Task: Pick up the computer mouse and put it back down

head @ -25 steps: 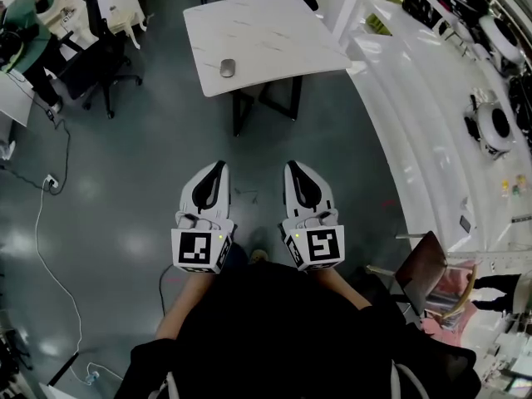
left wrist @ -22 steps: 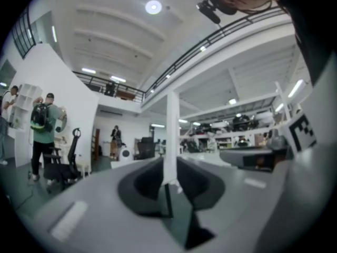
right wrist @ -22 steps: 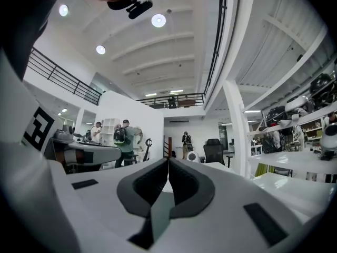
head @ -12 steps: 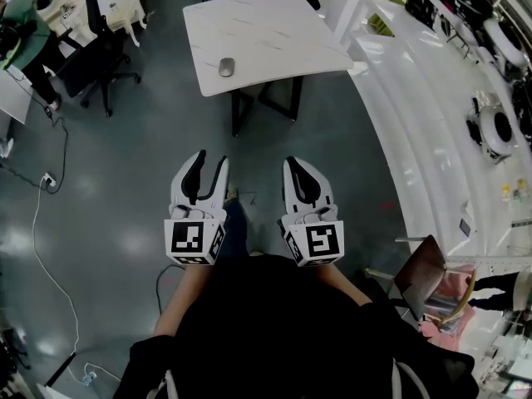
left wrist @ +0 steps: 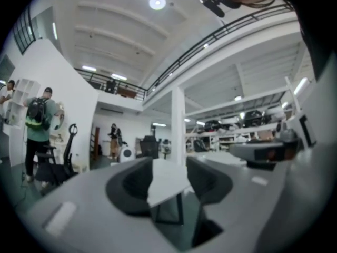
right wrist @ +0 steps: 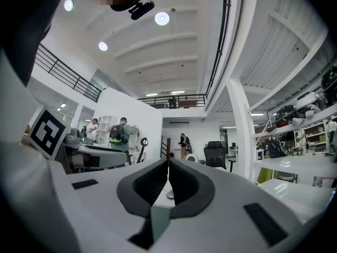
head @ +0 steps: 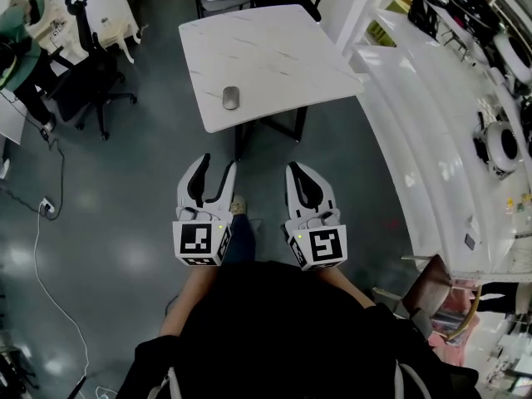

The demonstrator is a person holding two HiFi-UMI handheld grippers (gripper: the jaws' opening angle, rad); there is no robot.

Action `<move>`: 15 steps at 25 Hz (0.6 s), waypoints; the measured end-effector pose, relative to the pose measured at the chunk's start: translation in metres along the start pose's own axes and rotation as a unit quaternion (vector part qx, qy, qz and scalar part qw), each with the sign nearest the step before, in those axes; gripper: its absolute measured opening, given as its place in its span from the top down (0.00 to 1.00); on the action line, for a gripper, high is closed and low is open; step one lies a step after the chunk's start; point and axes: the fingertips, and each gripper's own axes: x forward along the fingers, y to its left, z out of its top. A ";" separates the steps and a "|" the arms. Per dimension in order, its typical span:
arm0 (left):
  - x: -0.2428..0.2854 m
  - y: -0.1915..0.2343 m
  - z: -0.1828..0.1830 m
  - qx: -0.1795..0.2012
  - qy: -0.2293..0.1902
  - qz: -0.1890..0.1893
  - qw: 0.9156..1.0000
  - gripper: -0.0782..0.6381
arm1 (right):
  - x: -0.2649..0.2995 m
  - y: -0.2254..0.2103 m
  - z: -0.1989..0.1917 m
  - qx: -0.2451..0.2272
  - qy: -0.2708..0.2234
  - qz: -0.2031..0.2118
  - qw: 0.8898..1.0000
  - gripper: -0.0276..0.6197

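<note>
A grey computer mouse [head: 231,98] lies near the front left edge of a white marble-topped table [head: 274,48], ahead of both grippers. In the right gripper view the mouse [right wrist: 169,194] shows small and far behind the jaws. My left gripper [head: 210,171] is held level over the floor short of the table; its jaws have just been opening and nothing is between them. Through that gap the table top [left wrist: 167,181] is visible. My right gripper [head: 301,173] hovers beside it, tips together, shut on nothing.
A black office chair [head: 91,65] and a person at a desk [head: 21,23] are at the far left. A curved white counter [head: 432,131] runs down the right side. A brown chair [head: 428,283] stands at the lower right. A white cable [head: 41,239] trails over the floor.
The left jaws went from shut to open. Both grippers moved forward, and the table with the mouse now sits closer to them.
</note>
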 end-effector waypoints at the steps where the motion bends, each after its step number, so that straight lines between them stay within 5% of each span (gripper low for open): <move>1: 0.015 0.008 0.000 0.004 0.000 -0.003 1.000 0.60 | 0.017 -0.004 -0.003 0.003 0.001 0.001 1.000 0.92; 15: 0.209 0.116 -0.021 0.004 0.032 -0.046 0.998 0.60 | 0.232 -0.056 -0.039 0.023 0.049 -0.025 0.998 0.92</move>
